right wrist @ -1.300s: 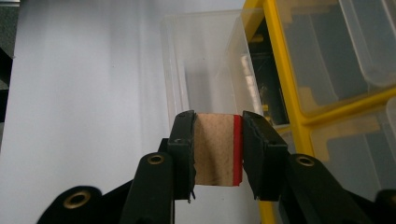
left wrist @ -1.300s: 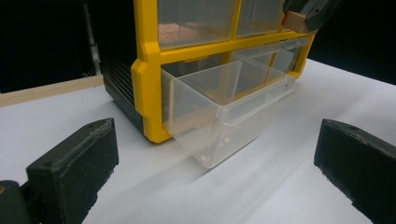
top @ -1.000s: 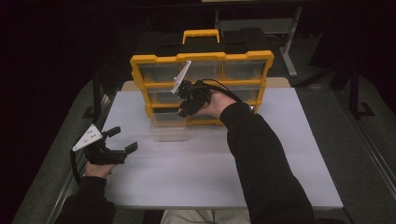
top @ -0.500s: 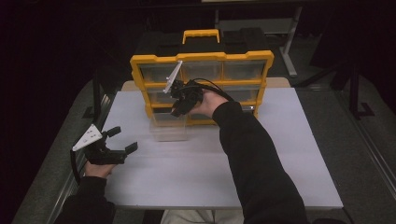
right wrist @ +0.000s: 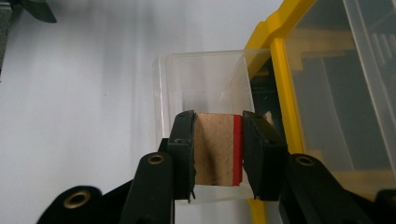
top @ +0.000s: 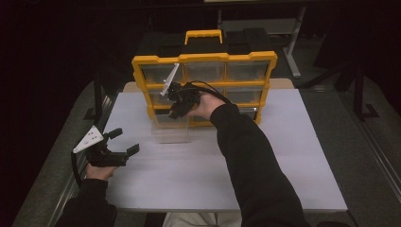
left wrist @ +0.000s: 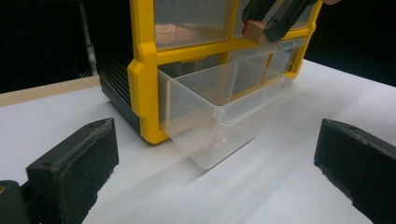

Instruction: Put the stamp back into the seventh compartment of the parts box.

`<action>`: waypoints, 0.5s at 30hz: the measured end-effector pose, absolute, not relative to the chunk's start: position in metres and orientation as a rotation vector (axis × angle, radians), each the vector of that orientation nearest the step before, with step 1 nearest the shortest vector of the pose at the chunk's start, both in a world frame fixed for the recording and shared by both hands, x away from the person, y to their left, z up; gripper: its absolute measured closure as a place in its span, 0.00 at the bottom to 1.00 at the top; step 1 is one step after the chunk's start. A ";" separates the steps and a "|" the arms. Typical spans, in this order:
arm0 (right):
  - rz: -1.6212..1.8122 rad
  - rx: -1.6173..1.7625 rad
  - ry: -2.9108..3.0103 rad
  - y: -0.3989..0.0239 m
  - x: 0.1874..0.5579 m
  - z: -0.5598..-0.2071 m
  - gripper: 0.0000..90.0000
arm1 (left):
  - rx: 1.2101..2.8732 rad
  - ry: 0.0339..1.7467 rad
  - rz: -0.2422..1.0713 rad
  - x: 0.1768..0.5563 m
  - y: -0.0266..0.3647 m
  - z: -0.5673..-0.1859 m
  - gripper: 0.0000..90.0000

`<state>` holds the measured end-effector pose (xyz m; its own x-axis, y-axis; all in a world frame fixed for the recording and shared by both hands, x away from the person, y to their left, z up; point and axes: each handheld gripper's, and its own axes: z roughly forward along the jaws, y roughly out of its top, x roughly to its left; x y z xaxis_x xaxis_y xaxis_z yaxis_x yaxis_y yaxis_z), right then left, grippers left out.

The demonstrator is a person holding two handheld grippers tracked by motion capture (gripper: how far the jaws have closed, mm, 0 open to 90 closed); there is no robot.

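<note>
Dark surroundings frame a white counter [top: 283,156] that carries a yellow organiser [top: 208,61] with clear drawers. Right gripper [right wrist: 218,151] is clenched on a small wooden block [right wrist: 215,148], its pads pressing the block's two opposite sides; one of those sides shows a red face. In the right gripper view the block sits directly above the open clear drawer [right wrist: 201,88], which is pulled out of the organiser's bottom row at its left end and projects onto the counter. The drawer's long axis runs outward from the cabinet front, and the block hangs over its inner half, close to the yellow frame. In the left gripper view the block [left wrist: 252,31] is still above the drawer rim [left wrist: 224,109], not inside. The right gripper is therefore the nearer one; the coming move is judged to be a short descent into the drawer, then release. Left gripper [top: 115,147] rests released, jaws wide and empty, well apart at the counter's left edge, pointing toward the drawer.
</note>
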<state>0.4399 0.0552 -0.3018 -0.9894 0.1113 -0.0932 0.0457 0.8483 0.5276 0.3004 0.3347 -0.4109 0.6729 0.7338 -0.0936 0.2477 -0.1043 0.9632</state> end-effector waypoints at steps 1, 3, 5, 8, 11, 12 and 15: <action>0.822 0.124 2.902 0.057 0.441 -0.304 0.72 | 1.670 0.808 0.496 0.301 0.335 -0.411 0.00; 0.825 0.121 2.903 0.058 0.442 -0.305 0.72 | 1.670 0.807 0.496 0.301 0.335 -0.411 0.00; 0.825 0.126 2.907 0.060 0.444 -0.308 0.72 | 1.670 0.806 0.495 0.301 0.335 -0.411 0.00; 0.820 0.128 2.910 0.062 0.446 -0.311 0.72 | 1.670 0.806 0.494 0.301 0.335 -0.411 0.00; 0.810 0.123 2.912 0.065 0.449 -0.317 0.72 | 1.669 0.805 0.493 0.301 0.335 -0.411 0.00; 0.810 0.123 2.912 0.065 0.449 -0.317 0.72 | 1.669 0.805 0.493 0.301 0.335 -0.411 0.00; 0.809 0.111 2.919 0.068 0.450 -0.321 0.72 | 1.671 0.803 0.492 0.301 0.335 -0.411 0.00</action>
<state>0.4499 0.0676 -0.3206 -0.9912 0.1000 -0.0867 0.0411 0.8553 0.5164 0.3011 0.3346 -0.4110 0.6767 0.7302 -0.0939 0.2477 -0.1057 0.9631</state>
